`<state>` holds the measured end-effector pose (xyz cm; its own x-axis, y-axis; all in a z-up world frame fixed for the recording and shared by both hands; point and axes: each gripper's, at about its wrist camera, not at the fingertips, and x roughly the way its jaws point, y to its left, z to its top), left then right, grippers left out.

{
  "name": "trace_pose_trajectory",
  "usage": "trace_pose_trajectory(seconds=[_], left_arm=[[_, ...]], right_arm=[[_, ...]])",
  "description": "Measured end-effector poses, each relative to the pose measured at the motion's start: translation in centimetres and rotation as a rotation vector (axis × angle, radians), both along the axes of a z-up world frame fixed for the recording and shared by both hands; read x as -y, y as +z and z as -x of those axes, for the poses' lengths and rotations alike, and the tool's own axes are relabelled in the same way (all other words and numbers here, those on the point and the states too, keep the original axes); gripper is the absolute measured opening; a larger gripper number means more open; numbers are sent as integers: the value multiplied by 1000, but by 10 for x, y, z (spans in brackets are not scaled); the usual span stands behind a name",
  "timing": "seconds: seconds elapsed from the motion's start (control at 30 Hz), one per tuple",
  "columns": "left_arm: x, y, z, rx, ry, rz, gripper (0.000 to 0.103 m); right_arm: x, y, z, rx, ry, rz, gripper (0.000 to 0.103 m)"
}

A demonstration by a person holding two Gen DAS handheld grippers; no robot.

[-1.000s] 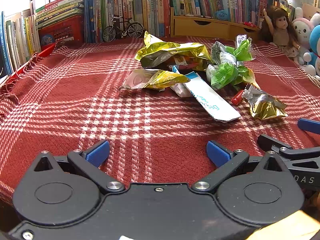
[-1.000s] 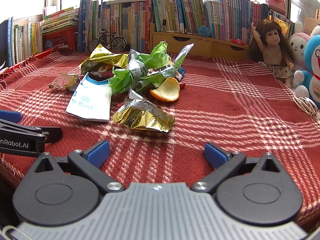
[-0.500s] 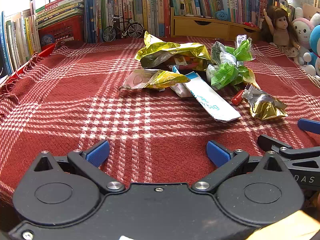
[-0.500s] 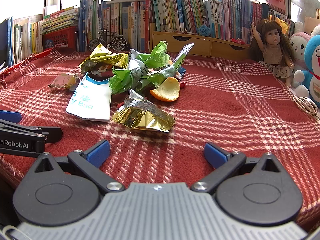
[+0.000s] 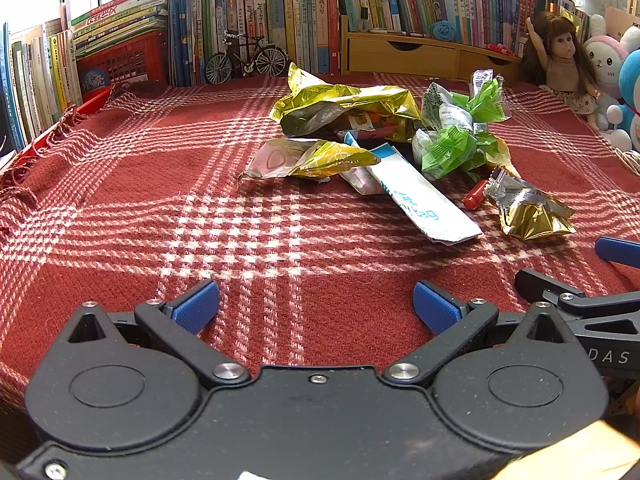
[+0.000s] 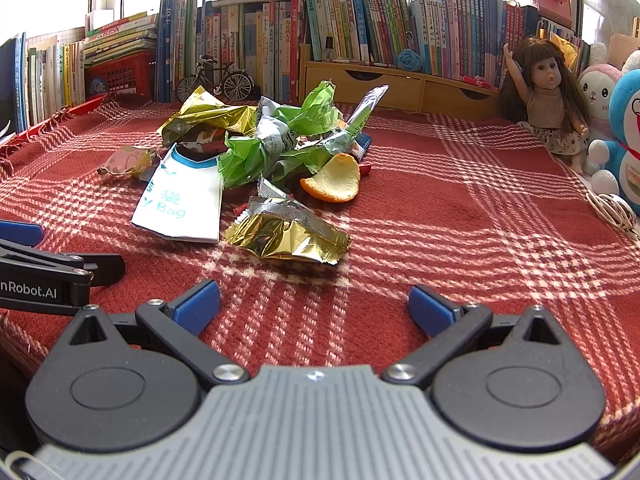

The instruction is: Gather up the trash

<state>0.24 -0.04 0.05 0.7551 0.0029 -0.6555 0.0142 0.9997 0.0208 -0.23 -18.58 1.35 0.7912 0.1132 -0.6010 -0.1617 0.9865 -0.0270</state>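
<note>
Red plaid cloth on the table (image 6: 460, 208) holds all the trash uncollected: gold foil wrapper (image 6: 286, 236) nearest, white bag (image 6: 180, 204) just left of it, orange peel (image 6: 334, 180) behind, while left gripper (image 5: 316, 306) and right gripper (image 6: 314, 304) hover with jaws spread, empty.

I'm in a home, likely a child's room: crowded books (image 6: 360, 24) line the far edge of the red plaid blanket (image 6: 460, 200), beside a doll (image 6: 548, 96) and plush toys (image 6: 600, 92).
</note>
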Motion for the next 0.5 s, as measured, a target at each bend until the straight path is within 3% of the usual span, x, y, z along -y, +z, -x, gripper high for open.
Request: trace_pose_trajectory(seconds=[0.5], left_arm=[[-2,0,5,18,4,2,103]], right_arm=[[0,-5,4,18,-9,-5,103]])
